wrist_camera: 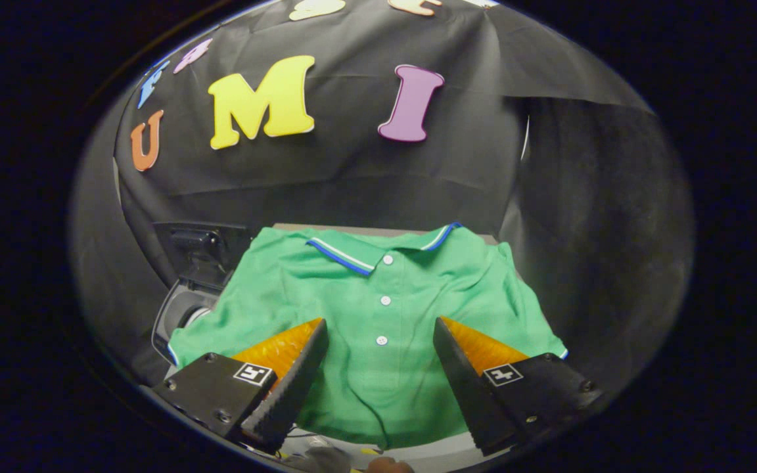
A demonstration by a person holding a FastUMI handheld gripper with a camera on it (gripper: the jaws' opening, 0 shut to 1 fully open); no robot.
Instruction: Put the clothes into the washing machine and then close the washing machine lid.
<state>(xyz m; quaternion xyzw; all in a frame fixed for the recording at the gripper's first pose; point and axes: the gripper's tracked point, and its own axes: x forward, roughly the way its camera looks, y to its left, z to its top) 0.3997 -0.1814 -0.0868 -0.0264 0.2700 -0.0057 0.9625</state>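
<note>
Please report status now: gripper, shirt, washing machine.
Gripper open, fingers above the green polo shirt. Shirt spread flat, not yet grasped. Washing machine beside it, lid open.

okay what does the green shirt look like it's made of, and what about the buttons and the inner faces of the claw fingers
Green polo shirt: probably a soft, matte knit; it lies limp with gentle folds between the open claw fingers.
Buttons: small, white, smooth, likely plastic.
Fingers: dark ribbed inner faces, seemingly rubber; orange backs look like hard plastic.

Table (378,230): pale flat top, thin strip showing. Lying directly on it: one green short-sleeved polo shirt (378,309), blue-and-white-trimmed collar, spread flat.
</note>
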